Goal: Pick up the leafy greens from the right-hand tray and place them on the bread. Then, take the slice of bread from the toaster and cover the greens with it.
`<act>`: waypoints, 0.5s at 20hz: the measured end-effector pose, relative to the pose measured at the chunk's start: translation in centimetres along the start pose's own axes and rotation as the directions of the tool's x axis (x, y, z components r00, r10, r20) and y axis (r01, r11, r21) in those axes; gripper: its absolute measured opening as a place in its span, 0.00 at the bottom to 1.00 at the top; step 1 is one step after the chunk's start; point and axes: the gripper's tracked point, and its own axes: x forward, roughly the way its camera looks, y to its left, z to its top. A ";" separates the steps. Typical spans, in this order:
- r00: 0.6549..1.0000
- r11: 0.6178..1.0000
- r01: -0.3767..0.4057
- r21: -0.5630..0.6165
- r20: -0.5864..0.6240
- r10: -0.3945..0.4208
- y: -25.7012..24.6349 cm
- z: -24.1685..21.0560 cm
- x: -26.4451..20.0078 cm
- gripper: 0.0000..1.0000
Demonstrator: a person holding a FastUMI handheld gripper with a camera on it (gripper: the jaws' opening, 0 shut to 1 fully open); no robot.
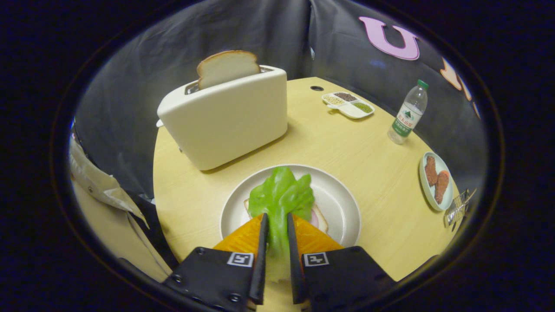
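My gripper [277, 219] is shut on the stem of the leafy greens [281, 195], both fingers pressing on it. The leaf hangs just above a round white plate [342, 197]. On that plate lies a slice of bread with a pink ham-like layer [318, 219], mostly hidden behind the greens and my fingers. Beyond the plate stands a cream toaster [225, 119] with a slice of bread [227, 66] sticking upright out of its slot.
A divided white dish with grains [348, 104] sits far back on the round wooden table [373, 160]. A clear water bottle [407, 113] stands to its right. A small plate with brown meat pieces [435, 181] lies at the right rim, a metal utensil [457, 208] beside it.
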 end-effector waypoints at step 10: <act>0.999 0.999 0.051 0.005 0.013 -0.051 -0.8 1.6 -0.5 0.82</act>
